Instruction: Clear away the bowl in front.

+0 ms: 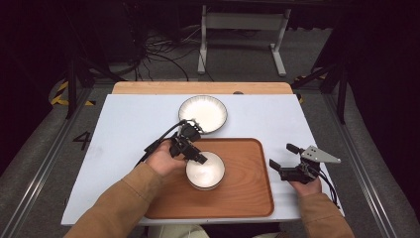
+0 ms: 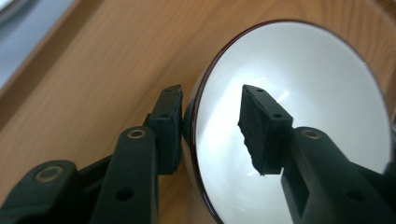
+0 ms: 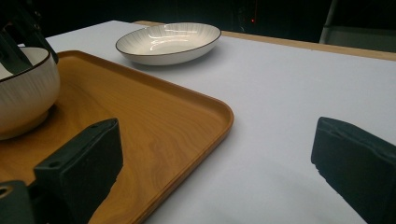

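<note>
While the left gripper [image 2: 212,128] straddles the bowl [image 1: 205,170] rim on the tray [image 1: 247,198], jaws loose, the right gripper [image 1: 285,159] rests wide open, holding nothing.

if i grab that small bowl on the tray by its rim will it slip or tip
The small bowl looks glazed and glossy, so the jaws could slip on its thin rim. Held at one side, it would likely tilt. It seems ceramic, so probably stiff, chippable, and steady standing on the tray.

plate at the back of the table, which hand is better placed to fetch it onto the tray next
Left, probably. The left gripper straddles the bowl rim just below the plate; the right gripper waits open beyond the tray, farther away.
</note>
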Motion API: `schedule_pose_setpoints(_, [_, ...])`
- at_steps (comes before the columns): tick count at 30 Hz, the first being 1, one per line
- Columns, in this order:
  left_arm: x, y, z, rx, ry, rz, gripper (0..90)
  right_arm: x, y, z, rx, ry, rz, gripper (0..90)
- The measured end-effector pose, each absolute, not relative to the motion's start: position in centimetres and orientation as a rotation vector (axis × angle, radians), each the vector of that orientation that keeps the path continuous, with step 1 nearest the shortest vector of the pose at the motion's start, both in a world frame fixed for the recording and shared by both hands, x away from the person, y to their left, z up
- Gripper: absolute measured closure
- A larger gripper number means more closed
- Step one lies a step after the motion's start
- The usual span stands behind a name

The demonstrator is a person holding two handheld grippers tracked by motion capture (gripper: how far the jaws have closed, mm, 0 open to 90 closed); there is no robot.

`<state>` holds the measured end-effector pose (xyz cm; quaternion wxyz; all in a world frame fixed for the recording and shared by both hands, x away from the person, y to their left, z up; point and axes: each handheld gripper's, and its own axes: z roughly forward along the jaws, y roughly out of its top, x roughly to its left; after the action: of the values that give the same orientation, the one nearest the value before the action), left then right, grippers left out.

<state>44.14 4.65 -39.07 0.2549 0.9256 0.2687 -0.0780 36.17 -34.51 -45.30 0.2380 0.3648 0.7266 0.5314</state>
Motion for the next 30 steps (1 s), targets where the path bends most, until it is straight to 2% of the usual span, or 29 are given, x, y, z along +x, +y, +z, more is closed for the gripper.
schedule_pose_setpoints(6, [43.3, 5.8, -37.9, 2.403, 0.707, -0.187, 51.5, 36.2, -34.5, -45.3, 0.997, 1.992, 1.456, 2.6])
schedule_pose_setpoints(11, [42.3, 7.1, -37.0, 2.348, 0.651, -0.143, 40.1, 36.2, -34.5, -45.3, 0.999, 1.992, 1.457, 2.6])
schedule_pose_setpoints(21, [40.2, 9.4, -35.5, 2.22, 0.651, -0.091, 37.6, 36.3, -34.6, -45.3, 0.992, 2.003, 1.465, 2.6])
schedule_pose_setpoints(30, [38.2, 11.9, -35.3, 2.128, 0.668, 0.072, 33.8, 36.3, -34.6, -45.3, 0.993, 2.005, 1.469, 2.5])
